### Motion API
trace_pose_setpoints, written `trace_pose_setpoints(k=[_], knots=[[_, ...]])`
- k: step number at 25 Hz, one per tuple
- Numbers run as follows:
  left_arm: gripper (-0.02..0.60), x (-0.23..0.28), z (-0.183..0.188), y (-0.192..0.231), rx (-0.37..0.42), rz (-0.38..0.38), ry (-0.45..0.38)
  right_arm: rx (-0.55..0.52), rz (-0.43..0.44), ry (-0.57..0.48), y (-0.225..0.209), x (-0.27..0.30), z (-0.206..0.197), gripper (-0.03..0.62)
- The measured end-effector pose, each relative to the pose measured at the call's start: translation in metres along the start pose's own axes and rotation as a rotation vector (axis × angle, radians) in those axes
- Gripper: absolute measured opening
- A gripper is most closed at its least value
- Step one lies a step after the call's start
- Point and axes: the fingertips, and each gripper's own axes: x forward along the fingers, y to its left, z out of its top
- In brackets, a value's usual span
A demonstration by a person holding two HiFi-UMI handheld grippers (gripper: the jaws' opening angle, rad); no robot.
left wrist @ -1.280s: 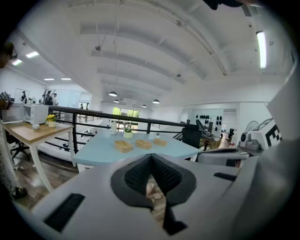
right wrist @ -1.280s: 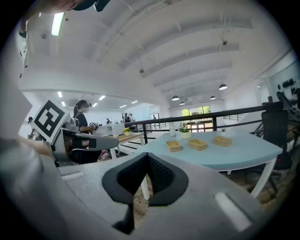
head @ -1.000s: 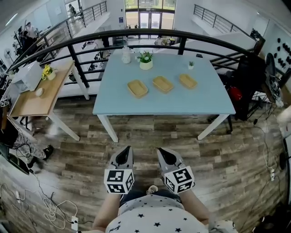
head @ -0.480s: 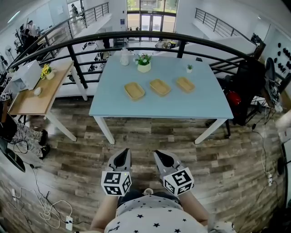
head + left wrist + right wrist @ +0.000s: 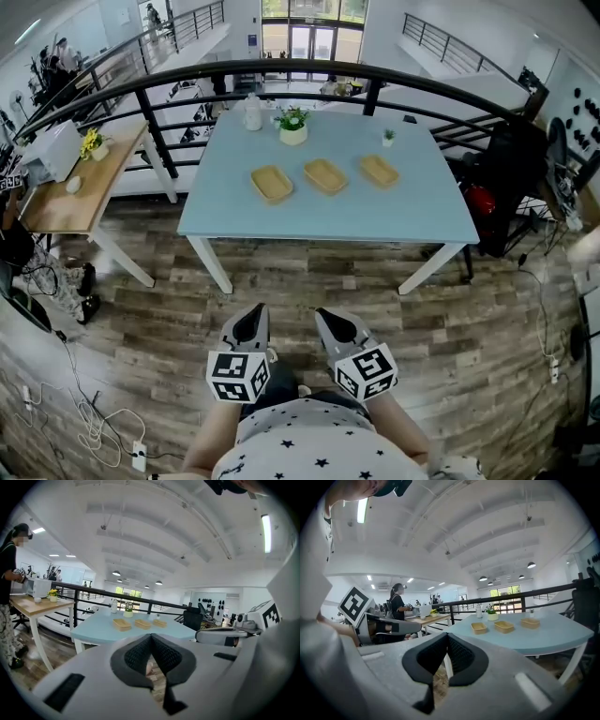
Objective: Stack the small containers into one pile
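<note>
Three shallow tan containers stand apart in a row on the light blue table (image 5: 328, 220): the left one (image 5: 272, 183), the middle one (image 5: 325, 175) and the right one (image 5: 380, 171). None is stacked. My left gripper (image 5: 253, 317) and right gripper (image 5: 331, 321) hang side by side at my waist over the wooden floor, well short of the table. Both are shut with nothing between the jaws. The left gripper view shows its shut jaws (image 5: 151, 637) with the containers (image 5: 122, 624) small and far ahead. In the right gripper view, past the shut jaws (image 5: 447, 637), the containers (image 5: 504, 626) again lie far off.
A potted plant (image 5: 292, 127), a bottle (image 5: 252, 112) and a tiny plant (image 5: 388, 138) stand at the table's far edge. A black railing (image 5: 281, 70) curves behind it. A wooden side table (image 5: 70, 187) is at the left, with a person (image 5: 7, 597) and floor cables (image 5: 94, 427) nearby.
The table and containers have drifted slightly left and up in the head view. Both grippers have stayed shut at my waist.
</note>
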Motion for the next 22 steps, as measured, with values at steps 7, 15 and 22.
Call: trace_pose_setpoints(k=[7,15,22], knots=[[0.002,0.017,0.001,0.004,-0.003,-0.002,0.004,-0.01,0.007,0.001,-0.01,0.012,0.0,0.006],[0.003,0.058,0.011,0.023,-0.013,-0.001,0.018,-0.002,-0.013,0.022,-0.042,0.045,0.004,0.006],[0.003,0.106,0.024,0.052,-0.008,0.014,0.027,-0.01,-0.004,0.027,-0.076,0.097,0.017,0.006]])
